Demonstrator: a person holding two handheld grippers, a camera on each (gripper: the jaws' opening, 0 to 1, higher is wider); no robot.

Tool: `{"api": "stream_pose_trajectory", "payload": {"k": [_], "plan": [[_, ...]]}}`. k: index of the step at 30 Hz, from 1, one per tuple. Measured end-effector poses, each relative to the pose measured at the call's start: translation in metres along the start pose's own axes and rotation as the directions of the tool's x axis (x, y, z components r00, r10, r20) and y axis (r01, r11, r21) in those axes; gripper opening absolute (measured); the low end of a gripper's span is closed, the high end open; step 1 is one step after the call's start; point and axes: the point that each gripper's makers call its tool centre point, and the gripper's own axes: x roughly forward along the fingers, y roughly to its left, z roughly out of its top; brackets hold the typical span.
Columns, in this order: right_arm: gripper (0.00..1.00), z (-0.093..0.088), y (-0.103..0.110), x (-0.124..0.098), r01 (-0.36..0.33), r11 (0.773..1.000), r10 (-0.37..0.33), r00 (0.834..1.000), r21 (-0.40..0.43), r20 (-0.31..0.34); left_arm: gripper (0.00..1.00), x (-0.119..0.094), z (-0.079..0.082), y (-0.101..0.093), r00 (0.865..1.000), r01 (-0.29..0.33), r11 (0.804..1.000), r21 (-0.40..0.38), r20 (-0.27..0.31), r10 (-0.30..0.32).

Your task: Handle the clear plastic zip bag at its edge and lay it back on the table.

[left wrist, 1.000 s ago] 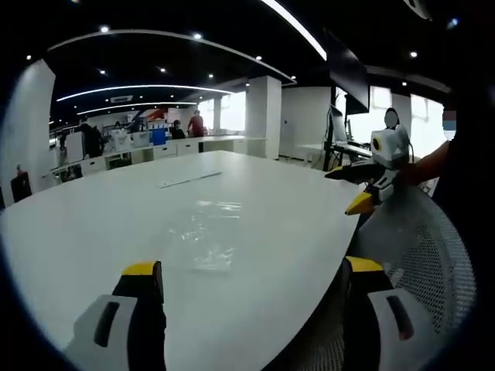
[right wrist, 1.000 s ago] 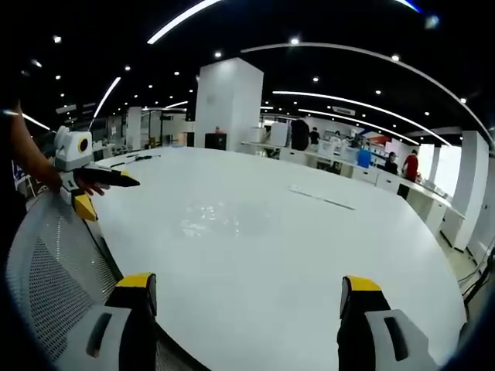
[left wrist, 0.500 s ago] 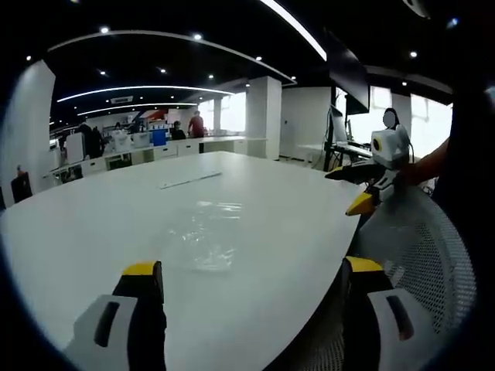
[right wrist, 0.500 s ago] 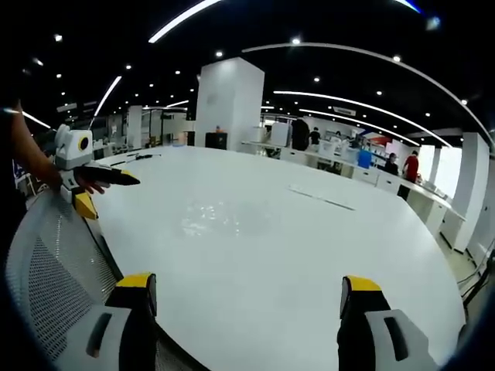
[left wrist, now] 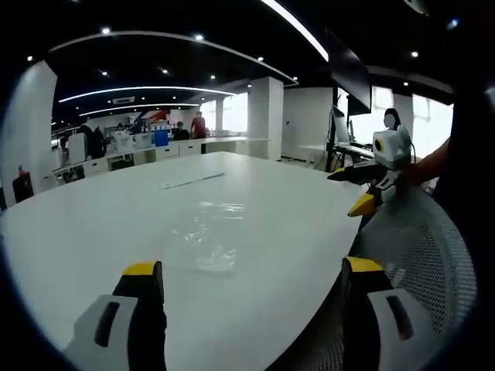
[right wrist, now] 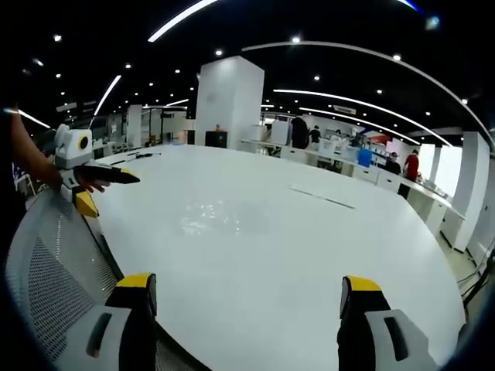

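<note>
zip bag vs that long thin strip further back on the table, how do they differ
The zip bag is a broad, clear, crinkled sheet with glints on it; the thin strip is long, narrow, straight and opaque pale. The bag lies nearer the table's front edge and both open grippers, while the strip lies further back. Both lie flat on the white table, untouched.

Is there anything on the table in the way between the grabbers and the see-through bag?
Nothing visible is in the way. The clear zip bag lies flat on the white table, and only bare tabletop lies between it and the open left gripper. From the right gripper, the tabletop up to the bag is bare too.
</note>
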Motion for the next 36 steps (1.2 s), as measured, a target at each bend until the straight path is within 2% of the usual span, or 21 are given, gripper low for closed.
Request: {"api": "stream_pose_trajectory", "payload": {"k": [14,18,30,36], "plan": [[1.0,0.0,-0.002,0.0,0.007,1.0,-0.007,1.0,-0.007,0.004,0.95,0.0,-0.005,0.001,1.0,0.002,1.0,0.019,-0.02,-0.001],[1.0,-0.001,0.0,0.0,-0.001,1.0,0.001,1.0,-0.012,-0.003,0.95,-0.002,-0.009,0.008,1.0,-0.005,1.0,0.018,-0.013,0.005],[1.0,0.0,-0.001,0.0,0.005,1.0,-0.005,1.0,-0.011,-0.003,0.95,-0.001,-0.014,0.011,1.0,0.004,1.0,0.027,-0.024,-0.004],[1.0,0.0,0.0,0.0,0.0,1.0,0.0,1.0,-0.014,-0.006,0.95,-0.001,-0.011,0.006,0.999,0.01,1.0,0.029,-0.039,-0.009]]}}
